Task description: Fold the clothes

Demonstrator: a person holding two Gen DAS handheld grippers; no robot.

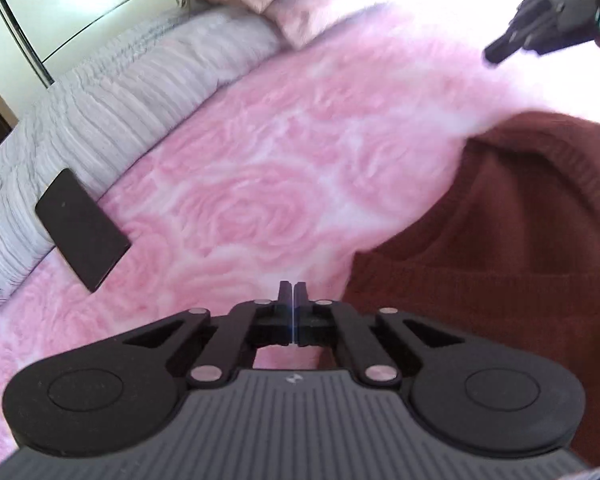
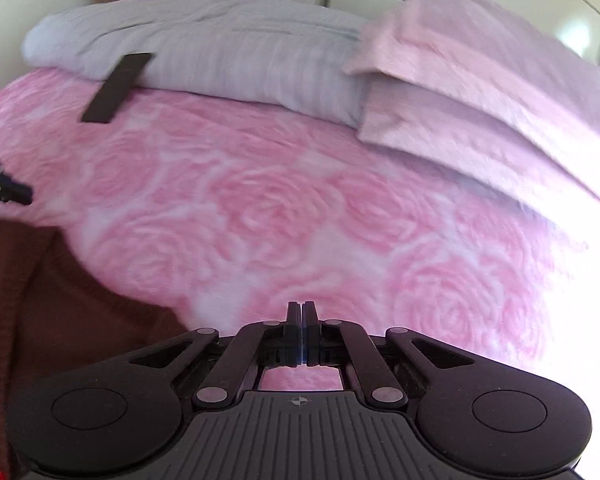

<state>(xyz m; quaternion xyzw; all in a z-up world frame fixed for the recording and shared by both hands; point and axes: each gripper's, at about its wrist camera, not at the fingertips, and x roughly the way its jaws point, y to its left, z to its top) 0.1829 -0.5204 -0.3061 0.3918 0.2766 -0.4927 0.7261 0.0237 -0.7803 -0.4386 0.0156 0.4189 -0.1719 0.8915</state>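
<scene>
A bed's pink rose-patterned blanket (image 2: 284,208) meets a grey pillow (image 2: 220,48) before pale wardrobe doors (image 1: 60,0).

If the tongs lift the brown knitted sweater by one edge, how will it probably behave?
The brown sweater is probably floppy: it already lies in soft folds on the pink blanket. Its ribbed knit looks grippy, not slippery. It would likely sag and drag.

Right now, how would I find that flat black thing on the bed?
Look at the pink rose blanket, then follow it up to the long grey pillow. The flat black rectangle leans against that pillow's front edge. It is the only dark, hard-edged thing among soft pink and grey bedding.
</scene>
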